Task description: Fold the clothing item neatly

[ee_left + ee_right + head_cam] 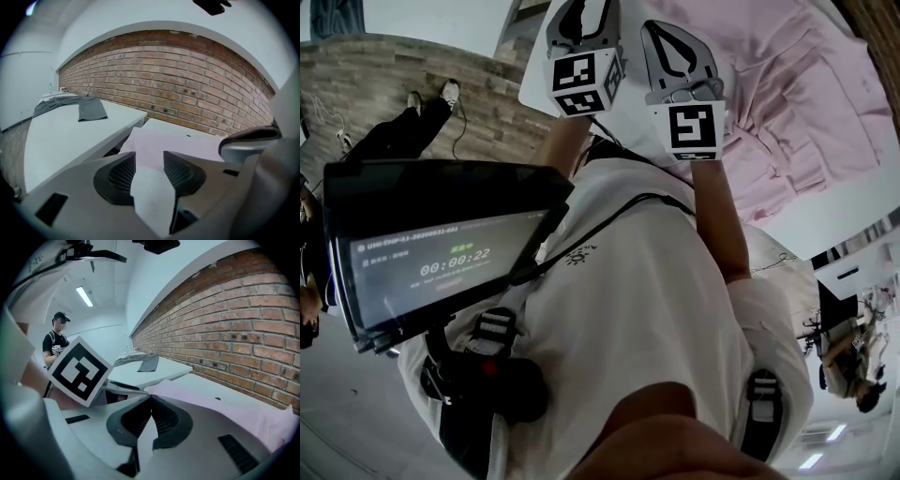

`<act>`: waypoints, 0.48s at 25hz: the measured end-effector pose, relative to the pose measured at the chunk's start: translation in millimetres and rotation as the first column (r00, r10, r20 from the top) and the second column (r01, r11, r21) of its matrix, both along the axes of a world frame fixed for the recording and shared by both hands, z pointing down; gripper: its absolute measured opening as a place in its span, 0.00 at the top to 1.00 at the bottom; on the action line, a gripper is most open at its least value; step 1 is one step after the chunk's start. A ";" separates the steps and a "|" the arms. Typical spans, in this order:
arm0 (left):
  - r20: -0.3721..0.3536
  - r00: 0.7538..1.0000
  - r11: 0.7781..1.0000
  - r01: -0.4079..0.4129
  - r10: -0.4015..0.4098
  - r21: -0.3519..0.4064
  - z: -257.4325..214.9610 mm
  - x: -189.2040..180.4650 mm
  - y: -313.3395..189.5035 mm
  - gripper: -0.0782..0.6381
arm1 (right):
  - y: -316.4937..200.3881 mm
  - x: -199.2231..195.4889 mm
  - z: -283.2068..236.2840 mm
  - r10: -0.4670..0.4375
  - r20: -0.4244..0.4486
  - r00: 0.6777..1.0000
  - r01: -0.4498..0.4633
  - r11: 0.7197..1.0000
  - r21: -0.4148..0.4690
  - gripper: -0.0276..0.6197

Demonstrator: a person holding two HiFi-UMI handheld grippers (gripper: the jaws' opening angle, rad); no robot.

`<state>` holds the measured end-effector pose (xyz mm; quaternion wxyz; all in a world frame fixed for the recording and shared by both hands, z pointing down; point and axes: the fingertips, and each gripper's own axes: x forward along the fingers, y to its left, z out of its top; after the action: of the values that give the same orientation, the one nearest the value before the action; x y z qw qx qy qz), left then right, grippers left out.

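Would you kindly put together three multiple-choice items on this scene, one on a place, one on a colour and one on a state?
1. Where does the grey garment lie? A. on the floor B. on the neighbouring table C. on a chair
2. What colour is the clothing item on the near table? A. pink B. green C. black
3. How do the left gripper's jaws stand? A. shut on cloth B. shut, empty C. apart, gripping nothing
Key: 1 B, it lies on that tabletop; 2 A, pale pink in every view; 3 C, bare table shows between them.
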<state>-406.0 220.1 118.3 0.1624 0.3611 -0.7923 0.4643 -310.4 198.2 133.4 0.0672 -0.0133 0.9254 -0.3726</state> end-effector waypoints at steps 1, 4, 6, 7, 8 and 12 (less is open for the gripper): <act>0.005 1.000 1.000 0.013 -0.013 0.003 -1.0 -3.5 0.0 0.66 | -0.1 0.7 0.6 -0.001 -0.001 1.000 0.001 1.000 -0.001 0.95; 0.011 0.999 0.999 0.047 -0.047 0.014 -3.6 -14.2 0.0 0.66 | -1.2 1.1 0.7 -0.003 -0.003 1.000 0.003 1.000 -0.009 0.95; 0.012 0.998 0.998 0.066 -0.066 0.024 -5.6 -25.7 0.2 0.66 | 0.3 -3.9 1.5 -0.007 -0.005 1.000 0.007 1.000 -0.016 0.95; 0.011 0.997 0.997 0.076 -0.077 0.032 -6.9 -32.2 -0.8 0.66 | 2.0 -7.2 2.3 -0.011 -0.007 1.000 0.011 1.000 -0.019 0.95; 0.009 0.996 0.995 0.089 -0.089 0.043 -8.6 -38.4 -2.8 0.66 | 4.0 -9.9 3.1 -0.015 -0.009 1.000 0.015 1.000 -0.020 0.95; 0.015 0.991 0.988 0.130 -0.132 0.084 -20.1 -58.5 -19.6 0.66 | 7.0 -14.1 1.2 -0.025 -0.011 1.000 0.025 0.999 -0.019 0.95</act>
<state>-464.6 200.4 98.2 0.1692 0.3099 -0.8344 0.4232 -324.5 205.2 134.5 0.0569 -0.0044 0.9223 -0.3823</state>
